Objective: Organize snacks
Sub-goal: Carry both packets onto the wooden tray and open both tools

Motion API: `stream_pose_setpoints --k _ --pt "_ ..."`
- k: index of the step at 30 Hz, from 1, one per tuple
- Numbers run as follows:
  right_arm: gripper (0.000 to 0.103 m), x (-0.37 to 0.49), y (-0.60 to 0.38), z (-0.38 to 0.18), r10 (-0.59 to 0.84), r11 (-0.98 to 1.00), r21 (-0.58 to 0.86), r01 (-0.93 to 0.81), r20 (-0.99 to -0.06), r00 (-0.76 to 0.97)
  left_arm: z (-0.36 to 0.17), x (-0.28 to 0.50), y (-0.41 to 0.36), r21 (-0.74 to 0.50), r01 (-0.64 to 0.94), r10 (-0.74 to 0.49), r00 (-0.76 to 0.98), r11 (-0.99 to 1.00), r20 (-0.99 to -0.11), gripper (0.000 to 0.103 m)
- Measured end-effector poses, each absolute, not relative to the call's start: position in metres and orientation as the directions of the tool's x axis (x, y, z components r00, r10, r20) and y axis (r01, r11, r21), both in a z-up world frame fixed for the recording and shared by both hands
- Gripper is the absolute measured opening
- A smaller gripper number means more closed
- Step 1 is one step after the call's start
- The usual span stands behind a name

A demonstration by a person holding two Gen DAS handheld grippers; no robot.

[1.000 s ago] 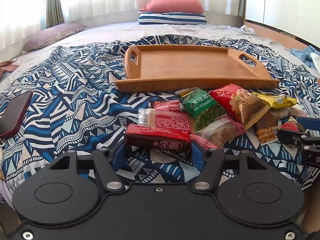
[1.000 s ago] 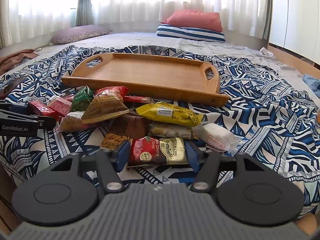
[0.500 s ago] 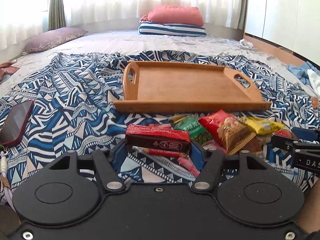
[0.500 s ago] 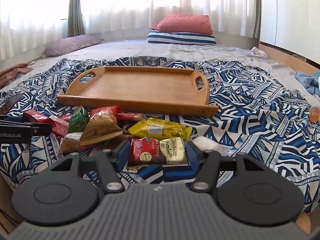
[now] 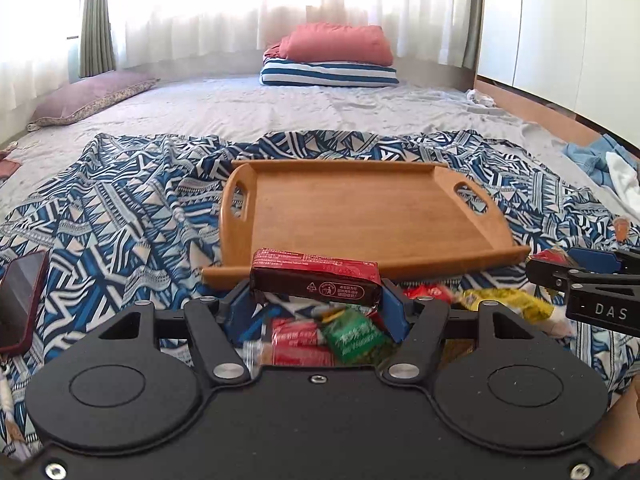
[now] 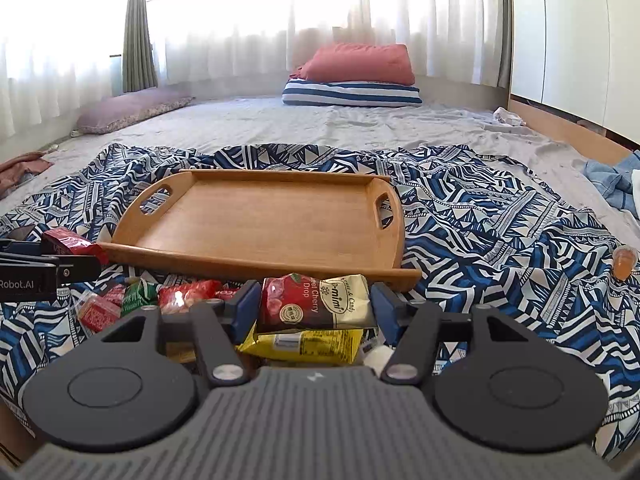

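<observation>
left tongs [image 5: 316,300]: tilted downward, clamped on red bar [image 5: 316,278], recycling mark on dark side, held above snack pile [image 5: 340,340]. right tongs [image 6: 314,306]: tilted downward, clamped on candy bag [image 6: 316,300], "cherry drop" legible, yellow pack [image 6: 308,346] below. tray [image 5: 360,208] ahead of both, on blanket [image 5: 120,208].

A blue-and-white patterned cloth [image 5: 132,200] is spread over a grey bed sheet [image 5: 248,108]. At the far end, a salmon-red pillow [image 5: 338,45] lies stacked on a navy-striped pillow [image 5: 328,74]. A mauve cushion [image 5: 90,96] sits at the far left. A phone [image 5: 20,300] in a dark red case lies on the cloth's left edge. Sheer white curtains [image 6: 248,20] with a green drape [image 6: 138,28] cover the window. Blue clothing [image 6: 610,184] is bunched at the right, below white cabinet doors [image 6: 576,36].
</observation>
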State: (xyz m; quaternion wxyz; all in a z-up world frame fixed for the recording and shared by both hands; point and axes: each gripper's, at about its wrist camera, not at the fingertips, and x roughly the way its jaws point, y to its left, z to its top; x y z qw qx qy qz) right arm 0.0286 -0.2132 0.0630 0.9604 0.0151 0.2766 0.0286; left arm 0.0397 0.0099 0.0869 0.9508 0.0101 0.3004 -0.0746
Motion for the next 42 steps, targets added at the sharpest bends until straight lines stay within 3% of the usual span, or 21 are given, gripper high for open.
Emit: stream_pose_setpoints --k 11,24,31,42 --pt "0.064 0.097 -0.223 0.078 0.087 0.995 0.098 -0.036 -0.590 0.803 0.101 0.116 0.005 -0.090 0.131 -0.159 0.760 0.987 -0.630 0.063" --pt "0.064 0.178 -0.230 0.059 0.113 0.989 0.146 -0.014 -0.703 0.702 0.070 0.193 -0.004 -0.127 0.071 -0.142 0.672 0.989 -0.727 0.063" --pt "0.064 0.199 -0.232 0.035 0.133 0.982 0.187 0.017 -0.755 0.642 0.045 0.212 -0.006 -0.116 0.050 -0.121 0.635 0.992 -0.763 0.063" --pt "0.064 0.211 -0.219 0.021 0.112 0.991 0.135 -0.009 -0.780 0.616 0.030 0.219 -0.006 -0.099 0.038 -0.101 0.618 0.994 -0.779 0.063"
